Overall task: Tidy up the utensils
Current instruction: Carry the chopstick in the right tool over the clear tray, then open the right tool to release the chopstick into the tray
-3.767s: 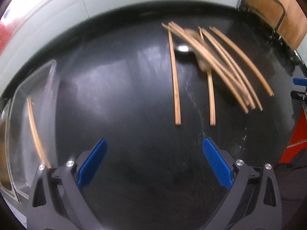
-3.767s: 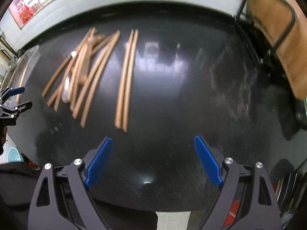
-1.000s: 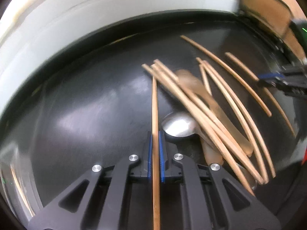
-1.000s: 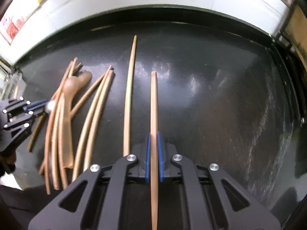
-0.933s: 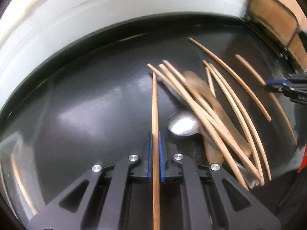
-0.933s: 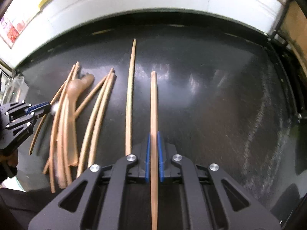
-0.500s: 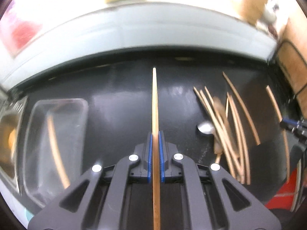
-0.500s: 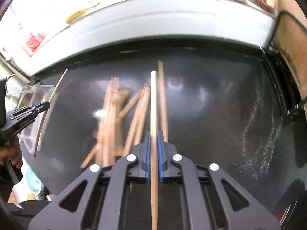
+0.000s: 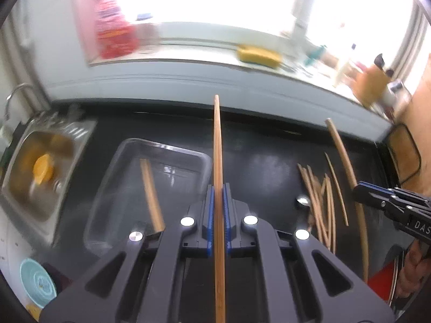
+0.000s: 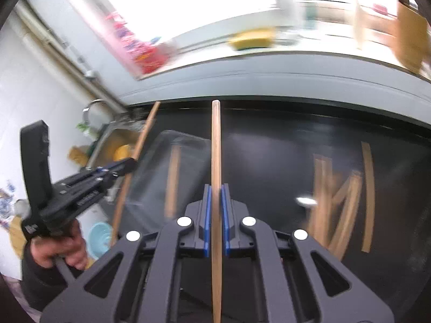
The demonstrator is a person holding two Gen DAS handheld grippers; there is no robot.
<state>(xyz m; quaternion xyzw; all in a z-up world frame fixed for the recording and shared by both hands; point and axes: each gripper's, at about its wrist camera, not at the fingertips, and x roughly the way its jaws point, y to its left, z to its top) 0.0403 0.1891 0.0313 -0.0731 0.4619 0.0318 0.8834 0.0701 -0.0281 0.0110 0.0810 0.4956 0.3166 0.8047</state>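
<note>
My left gripper is shut on a wooden chopstick and holds it above the black counter, just right of a clear plastic tray with one chopstick lying in it. My right gripper is shut on another wooden chopstick, raised near the same tray. A pile of chopsticks with a metal spoon lies on the counter to the right. The left gripper also shows in the right wrist view, and the right gripper in the left wrist view.
A steel sink with a yellow item sits left of the tray. A pale blue bowl stands at the near left. A grey windowsill with a yellow sponge runs behind the black counter.
Both grippers shut on one chopstick each, lifted them off the pile and swung left toward the clear tray. The views have tilted up to show the window.
</note>
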